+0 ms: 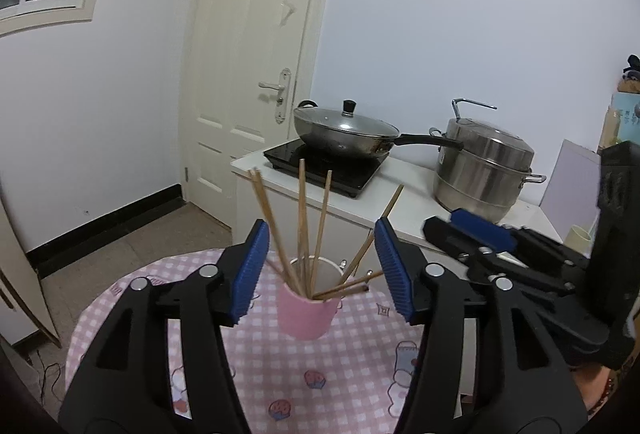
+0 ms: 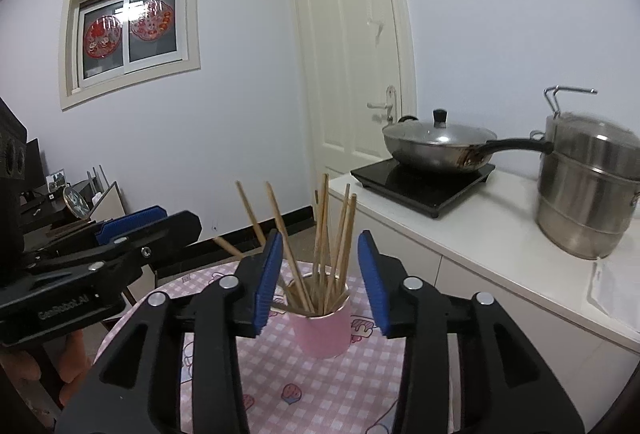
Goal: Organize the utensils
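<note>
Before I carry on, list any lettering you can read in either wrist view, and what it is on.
"GenRobot.AI": embossed on the side of the black left gripper, right wrist view.
White paper sheet on the white counter: print too blurred to read.
Red round window decorations: no legible characters.

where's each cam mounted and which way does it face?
Left wrist: on the left gripper, facing along its open fingers at the pink cup of wooden chopsticks; right gripper at right.
Right wrist: on the right gripper, open, facing the same cup; left gripper at left.
Shared: cup, lidded steel wok, white door.
</note>
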`<state>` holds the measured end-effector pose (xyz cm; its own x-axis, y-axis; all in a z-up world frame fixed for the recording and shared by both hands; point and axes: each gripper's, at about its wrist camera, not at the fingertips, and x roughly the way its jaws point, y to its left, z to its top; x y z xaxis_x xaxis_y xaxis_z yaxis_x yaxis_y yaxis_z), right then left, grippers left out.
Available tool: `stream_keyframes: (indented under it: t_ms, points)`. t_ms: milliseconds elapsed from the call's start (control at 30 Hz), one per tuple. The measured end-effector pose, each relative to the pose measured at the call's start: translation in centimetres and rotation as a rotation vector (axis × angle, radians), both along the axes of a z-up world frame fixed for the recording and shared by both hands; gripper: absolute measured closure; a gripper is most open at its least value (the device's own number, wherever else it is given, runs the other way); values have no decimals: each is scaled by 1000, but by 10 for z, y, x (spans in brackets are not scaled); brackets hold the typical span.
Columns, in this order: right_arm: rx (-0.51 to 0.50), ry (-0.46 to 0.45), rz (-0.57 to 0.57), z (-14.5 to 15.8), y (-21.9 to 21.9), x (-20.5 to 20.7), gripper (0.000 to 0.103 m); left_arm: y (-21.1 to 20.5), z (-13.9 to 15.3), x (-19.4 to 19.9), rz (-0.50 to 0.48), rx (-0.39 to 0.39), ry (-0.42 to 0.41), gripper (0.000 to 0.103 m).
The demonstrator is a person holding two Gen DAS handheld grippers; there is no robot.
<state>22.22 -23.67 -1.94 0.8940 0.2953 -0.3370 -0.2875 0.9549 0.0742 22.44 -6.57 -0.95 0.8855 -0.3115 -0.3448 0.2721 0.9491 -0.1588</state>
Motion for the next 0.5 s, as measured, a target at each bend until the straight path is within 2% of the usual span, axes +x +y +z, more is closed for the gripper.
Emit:
stream_keyframes:
  t_ms: [367, 500]
  points:
    - [-40, -83, -2, 12, 21, -56, 52, 26, 9, -63, 91, 51, -75, 25]
    - [-46, -104, -19, 9, 27, -72, 46, 33, 6, -86, 109, 71, -106, 23]
